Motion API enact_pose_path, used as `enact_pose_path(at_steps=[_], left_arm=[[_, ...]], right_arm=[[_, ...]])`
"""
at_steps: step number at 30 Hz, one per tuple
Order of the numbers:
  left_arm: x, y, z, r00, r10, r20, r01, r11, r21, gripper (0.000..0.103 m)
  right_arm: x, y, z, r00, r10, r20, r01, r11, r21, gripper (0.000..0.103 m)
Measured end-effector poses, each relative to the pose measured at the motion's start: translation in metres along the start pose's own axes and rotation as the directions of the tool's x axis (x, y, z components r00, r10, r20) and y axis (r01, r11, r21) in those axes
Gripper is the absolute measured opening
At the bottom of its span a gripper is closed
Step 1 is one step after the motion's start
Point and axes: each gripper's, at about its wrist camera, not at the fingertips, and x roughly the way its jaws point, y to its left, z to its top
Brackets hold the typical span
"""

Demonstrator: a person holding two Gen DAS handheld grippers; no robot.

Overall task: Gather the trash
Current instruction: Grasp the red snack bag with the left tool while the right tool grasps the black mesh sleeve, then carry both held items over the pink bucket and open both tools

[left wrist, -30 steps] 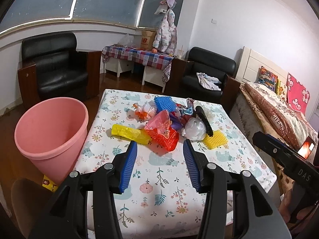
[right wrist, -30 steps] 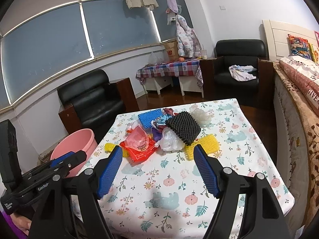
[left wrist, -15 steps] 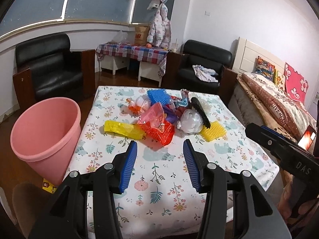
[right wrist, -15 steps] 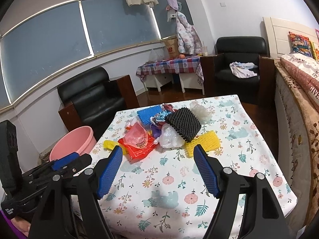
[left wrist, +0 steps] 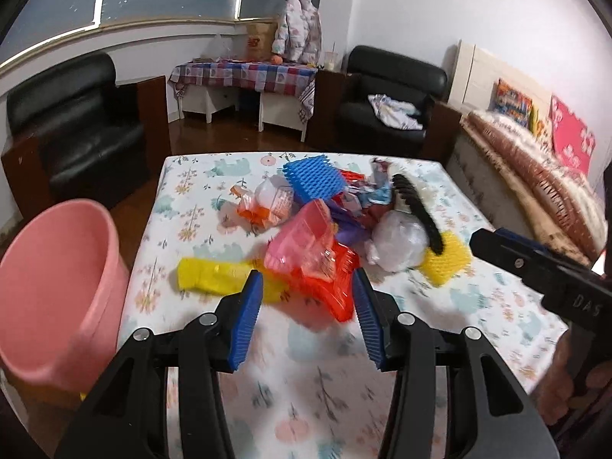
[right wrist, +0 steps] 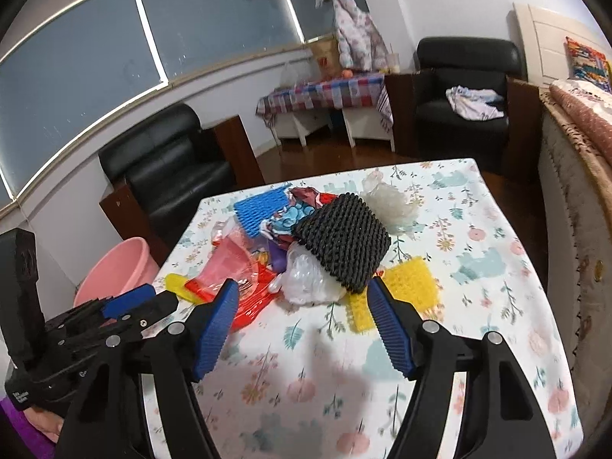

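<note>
A heap of trash lies mid-table: a red and pink plastic bag (left wrist: 317, 260), a yellow wrapper (left wrist: 214, 273), a blue foam net (left wrist: 313, 181), a black foam net (right wrist: 342, 244), a yellow foam net (right wrist: 411, 283) and a clear crumpled bag (left wrist: 397, 244). My left gripper (left wrist: 308, 321) is open and empty, just short of the red bag. My right gripper (right wrist: 304, 325) is open and empty, just short of the clear bag (right wrist: 306, 281) and black net. A pink bin (left wrist: 53, 287) stands at the table's left edge.
The table (left wrist: 306, 401) has a floral cloth. Black armchairs (left wrist: 76, 126) stand behind it, another (left wrist: 390, 103) at the back right. A bed (left wrist: 543, 176) runs along the right side. A small checked table (left wrist: 244, 76) is at the far wall.
Both grippers have moved forward and lower toward the trash heap, which now looms larger. Both stay open. Nothing on the table has moved.
</note>
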Motion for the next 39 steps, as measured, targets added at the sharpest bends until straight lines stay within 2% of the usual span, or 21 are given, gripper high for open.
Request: enact_pose_path(at_steps=[5,9,12,15,18,27,28,32,39], left_arm=[[0.029,-0.003,0.014,0.999,0.01,-0.034,-0.008,0.999,0.046,0.048],[0.048,-0.006,0.017,0.996,0.011,-0.088,-0.006,0.998,0.062,0.014],[0.052,-0.005,0.017,0.995,-0.005,-0.099,0.009,0.999,0.038,0.006],[0.046,-0.004,0.018,0.996,-0.027,-0.087,0.03,0.999,0.032,0.004],[0.038,-0.004,0.017,0.997,-0.036,-0.072,0.038,0.999,0.019,0.003],[0.015,-0.002,0.018,0.995,-0.1,-0.029,0.099,0.994,-0.036,0.003],[0.013,-0.003,0.018,0.994,-0.104,-0.024,0.103,0.994,-0.038,0.003],[0.004,-0.003,0.019,0.993,-0.114,-0.005,0.114,0.992,-0.046,0.003],[-0.023,0.013,0.023,0.991,-0.113,0.072,0.119,0.989,-0.084,0.003]], right_arm=[[0.027,-0.01,0.012,0.999,-0.004,-0.032,0.005,1.0,0.014,0.068],[0.041,-0.022,0.015,0.998,0.0,-0.062,0.002,0.999,0.039,0.068],[0.051,-0.029,0.018,0.997,0.006,-0.073,-0.003,0.999,0.048,0.068],[0.062,-0.031,0.02,0.996,0.012,-0.087,-0.007,0.999,0.05,0.068],[0.074,-0.031,0.022,0.993,0.033,-0.112,-0.026,0.998,0.058,0.059],[0.063,-0.039,0.019,0.994,0.07,-0.081,-0.062,0.993,0.105,0.019],[0.058,-0.04,0.019,0.995,0.073,-0.071,-0.065,0.992,0.111,0.012],[0.04,-0.04,0.019,0.997,0.07,-0.041,-0.065,0.991,0.114,0.009],[0.008,-0.024,0.028,0.996,0.091,0.019,-0.092,0.991,0.094,0.008]])
